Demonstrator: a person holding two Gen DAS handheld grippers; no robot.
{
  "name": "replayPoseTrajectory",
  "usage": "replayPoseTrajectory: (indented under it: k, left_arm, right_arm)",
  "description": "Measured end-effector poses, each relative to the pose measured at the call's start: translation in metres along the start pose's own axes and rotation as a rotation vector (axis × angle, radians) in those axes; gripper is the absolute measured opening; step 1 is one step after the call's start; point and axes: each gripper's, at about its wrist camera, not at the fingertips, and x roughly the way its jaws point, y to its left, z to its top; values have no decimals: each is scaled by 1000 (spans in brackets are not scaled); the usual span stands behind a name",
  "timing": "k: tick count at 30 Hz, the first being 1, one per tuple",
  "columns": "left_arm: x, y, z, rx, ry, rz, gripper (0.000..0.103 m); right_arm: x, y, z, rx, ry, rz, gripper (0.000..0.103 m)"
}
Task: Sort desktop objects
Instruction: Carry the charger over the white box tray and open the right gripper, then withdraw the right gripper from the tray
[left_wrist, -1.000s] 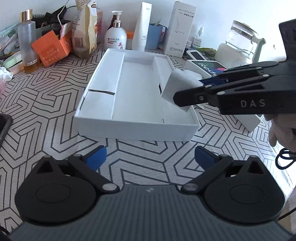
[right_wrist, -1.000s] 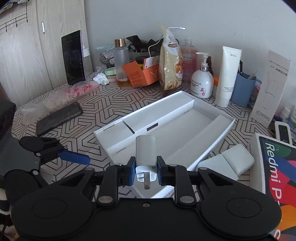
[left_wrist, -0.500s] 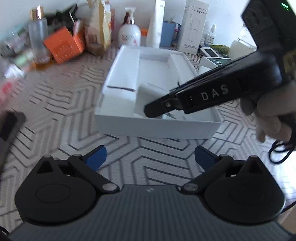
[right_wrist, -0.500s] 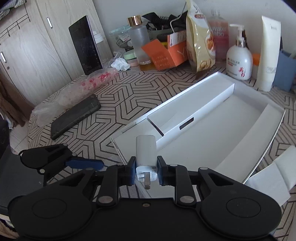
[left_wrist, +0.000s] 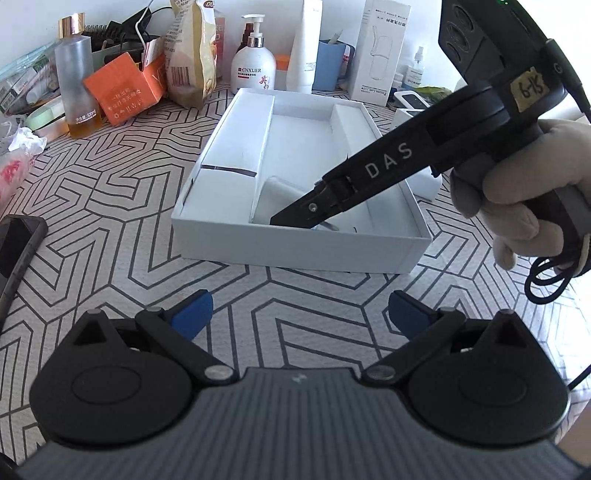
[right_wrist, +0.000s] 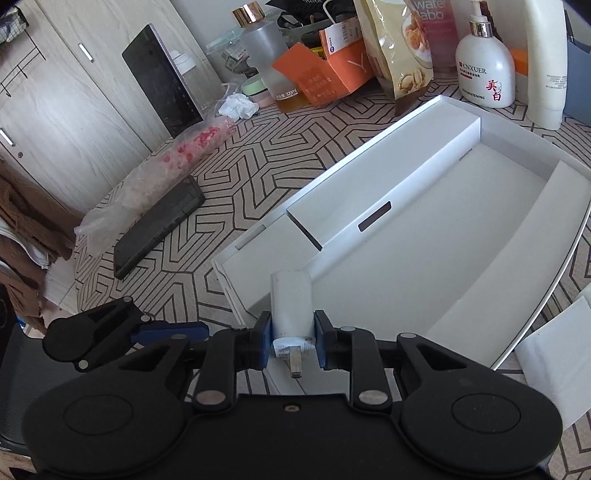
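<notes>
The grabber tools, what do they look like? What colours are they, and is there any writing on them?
Both are black with round discs at the base and blue pads on the fingers. The right gripper has white letters DAS on its side, a handwritten yellow sticker and a black cable. The hand wears a pale glove.

A table (left_wrist: 110, 229) covered in a grey cloth with a black geometric line pattern carries everything. In the left wrist view a white divided box (left_wrist: 295, 251) sits at its centre. At 10 o'clock stand an orange carton (left_wrist: 122, 92) and a frosted bottle with a gold cap (left_wrist: 75, 85); at 12 o'clock, a white pump bottle (left_wrist: 254, 70) and a snack bag (left_wrist: 190, 55). A dark phone (left_wrist: 16, 240) lies at 9 o'clock. A tall white carton (left_wrist: 380, 55) stands at 1 o'clock.
</notes>
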Motion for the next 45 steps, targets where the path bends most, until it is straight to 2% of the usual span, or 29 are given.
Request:
replayPoseTrajectory:
  k: [2,4,6,8,11,14,16,19,24,29,32,35,40,43,45]
  left_arm:
    - [-1,0,0,-3,-1,1,103]
    - [-3,0,1,-4,-6,6,103]
    - [-5,-1,0,-5,-9,4,103]
    - [-6,-2,-1,-5,-8,-3,103]
    - [-6,-6,-2,2,-2,-4,103]
    - [-7,-10,-2,9,3,-4,103]
    - [-9,-16,2,2,-2,-4,103]
    - [-14,-30,6,32,-17,-38,103]
    - [-14,-48,8,71,-23,-66,103]
    - [-2,-51,21,-41,-10,-115,103]
    - [2,-70,29,7,-39,-82,103]
    - [7,-88,36,56,-68,-48,103]
    - [16,-118,48,137,-116,7,103]
    - [21,-135,55,183,-141,38,103]
    - [29,-137,57,195,-125,30,103]
  right_arm:
    - [-3,7,0,-48,-18,-49,38]
    - [-12,13,-1,-79,-63,-115,60]
    - [-22,19,-4,-114,-108,-187,66]
    - [-29,24,-8,-154,-140,-258,66]
    - [-38,30,-12,-192,-166,-318,66]
    - [-52,31,-20,-175,-184,-302,66]
    - [-58,30,-29,-177,-161,-306,73]
    - [-66,29,-47,-175,-128,-338,73]
    - [-103,14,-84,-80,-156,-360,73]
    - [-140,4,-122,22,-218,-386,73]
    - [-157,12,-144,57,-308,-452,73]
    - [-167,25,-162,19,-349,-479,73]
    - [-177,31,-179,22,-375,-482,73]
    - [-187,28,-185,64,-431,-480,73]
    - [-190,27,-187,70,-447,-488,75]
